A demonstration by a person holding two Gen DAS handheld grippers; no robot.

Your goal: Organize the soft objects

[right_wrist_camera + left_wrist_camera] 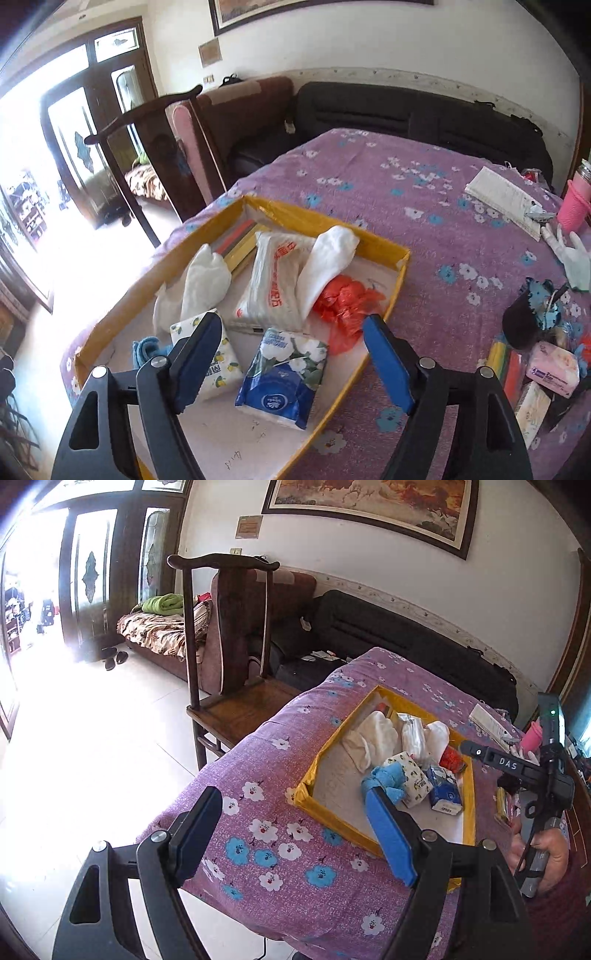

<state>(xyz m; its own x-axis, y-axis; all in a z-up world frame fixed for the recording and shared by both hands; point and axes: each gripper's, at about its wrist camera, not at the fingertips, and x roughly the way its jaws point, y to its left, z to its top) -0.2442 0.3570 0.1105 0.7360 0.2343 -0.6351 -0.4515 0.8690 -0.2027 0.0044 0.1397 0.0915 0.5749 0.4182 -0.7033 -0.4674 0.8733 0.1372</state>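
A pink tissue pack (pixel 553 364) lies on the purple floral tablecloth (pixel 424 229), right of the yellow box (pixel 400 258) of soft goods. The right gripper (pixel 295 360), nearer, hangs over the box, jaws apart and empty; likewise the left gripper (pixel 295 834). A sofa (pixel 388 110) lines the wall.

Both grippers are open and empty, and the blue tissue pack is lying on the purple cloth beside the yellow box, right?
Not quite: the right wrist view shows the blue tissue pack lying inside the yellow box, not beside it. The left gripper and right gripper are indeed open and empty.
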